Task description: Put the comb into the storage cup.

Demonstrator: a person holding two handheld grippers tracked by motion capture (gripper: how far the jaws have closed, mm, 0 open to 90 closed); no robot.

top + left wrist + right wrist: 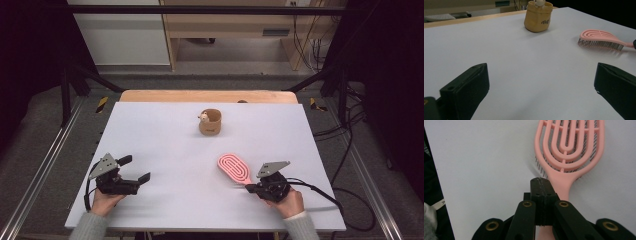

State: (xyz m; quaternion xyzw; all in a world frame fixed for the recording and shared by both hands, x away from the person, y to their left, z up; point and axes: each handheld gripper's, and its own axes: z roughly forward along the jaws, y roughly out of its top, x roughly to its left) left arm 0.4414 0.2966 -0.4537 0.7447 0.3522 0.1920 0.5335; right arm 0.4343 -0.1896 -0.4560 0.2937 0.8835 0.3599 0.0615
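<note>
Hairbrush [570, 150] beside closed right claw [541, 182], nothing gripped

The hairbrush [571, 150] is moulded in smooth, matt pink plastic, with thin dark bristles. The table [160, 145] is covered by a matt white sheet, edged with wood. The cup [537, 17] looks matt tan.

White table [165, 150]: pink hairbrush [234, 168] lying bristles down, tan cup [210, 122] upright near far edge.
</note>
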